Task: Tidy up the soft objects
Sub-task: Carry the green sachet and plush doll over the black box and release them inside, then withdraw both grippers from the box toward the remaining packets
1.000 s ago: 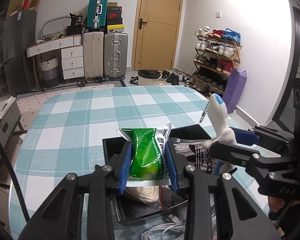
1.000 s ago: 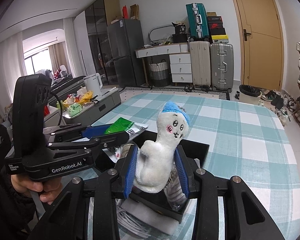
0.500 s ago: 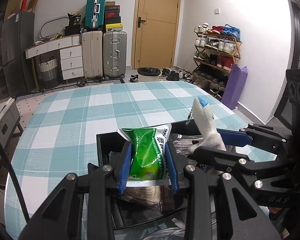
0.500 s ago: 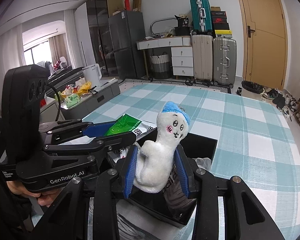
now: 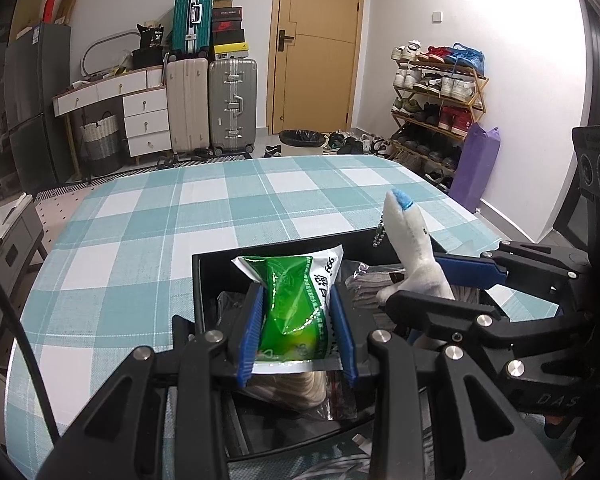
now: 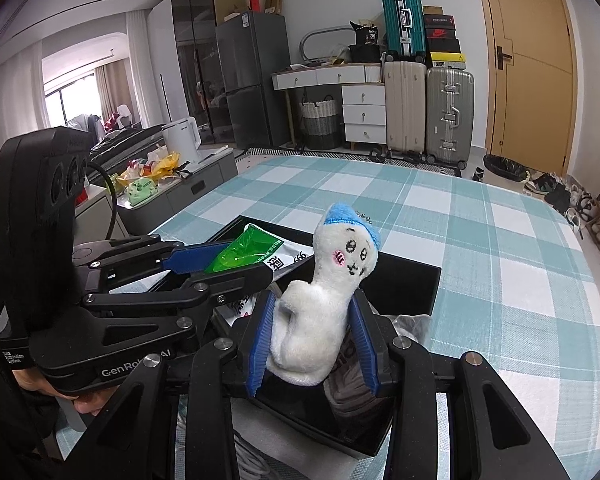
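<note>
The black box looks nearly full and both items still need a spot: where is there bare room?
Crowded: the black rectangular box already holds bagged items and grey fabric, under the green foil packet and white plush toy with blue cap. Free: the teal-and-white checked tablecloth beyond the box's far wall, and right of it toward the shoe rack.

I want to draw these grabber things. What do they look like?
Both are black plastic with silver screws. The left gripper and right gripper each have two fingers with ribbed blue pads. The left one's handle reads "GenRobot.AI", has round camera holes and a black cable.
</note>
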`<action>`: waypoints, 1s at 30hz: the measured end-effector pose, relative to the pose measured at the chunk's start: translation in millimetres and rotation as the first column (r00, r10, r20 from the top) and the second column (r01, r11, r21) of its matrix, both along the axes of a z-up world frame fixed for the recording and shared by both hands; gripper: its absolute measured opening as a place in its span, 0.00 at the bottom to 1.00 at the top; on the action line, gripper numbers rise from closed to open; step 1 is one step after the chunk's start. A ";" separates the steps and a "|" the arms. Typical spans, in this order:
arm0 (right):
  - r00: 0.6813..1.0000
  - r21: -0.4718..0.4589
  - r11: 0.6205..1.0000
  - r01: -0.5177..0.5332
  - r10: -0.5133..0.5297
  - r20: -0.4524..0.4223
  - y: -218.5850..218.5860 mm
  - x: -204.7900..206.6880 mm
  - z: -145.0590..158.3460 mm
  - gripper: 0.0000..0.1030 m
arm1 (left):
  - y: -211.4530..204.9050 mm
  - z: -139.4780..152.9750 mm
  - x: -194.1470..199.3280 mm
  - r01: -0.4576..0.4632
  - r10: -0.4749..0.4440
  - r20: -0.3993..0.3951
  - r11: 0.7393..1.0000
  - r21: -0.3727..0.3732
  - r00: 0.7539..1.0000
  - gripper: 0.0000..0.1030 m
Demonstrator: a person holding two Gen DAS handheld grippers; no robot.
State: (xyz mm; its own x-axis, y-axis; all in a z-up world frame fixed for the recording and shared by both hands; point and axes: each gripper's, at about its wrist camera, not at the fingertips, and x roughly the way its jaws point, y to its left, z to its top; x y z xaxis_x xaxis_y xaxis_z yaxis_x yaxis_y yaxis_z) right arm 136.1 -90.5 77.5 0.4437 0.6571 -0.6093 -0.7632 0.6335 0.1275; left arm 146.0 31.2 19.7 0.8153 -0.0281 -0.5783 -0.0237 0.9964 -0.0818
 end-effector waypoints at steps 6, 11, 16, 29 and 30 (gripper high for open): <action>1.000 -0.015 1.000 -0.002 0.001 -0.015 3.2 3.8 -6.0 0.36 | 1.5 -1.9 0.6 -0.003 0.003 -0.002 1.000 0.004 1.000 0.32; 1.000 -0.027 1.000 -0.005 0.004 -0.016 3.7 5.6 -9.2 0.39 | 1.8 -2.0 0.9 -0.002 0.002 -0.007 1.000 0.000 1.000 0.33; 1.000 -0.023 1.000 -0.004 0.004 0.009 0.8 2.9 -3.1 0.47 | 3.0 0.2 -1.5 -0.009 0.009 -0.010 1.000 -0.002 1.000 0.37; 0.993 0.002 0.996 0.089 -0.089 0.071 -34.2 -12.0 17.2 0.98 | -4.4 16.3 -24.9 0.004 -0.004 0.016 1.000 0.012 1.000 0.86; 0.993 0.004 0.995 0.096 -0.096 0.070 -37.3 -13.5 18.0 0.99 | -5.0 17.7 -27.8 0.001 -0.001 0.017 1.000 0.013 1.000 0.90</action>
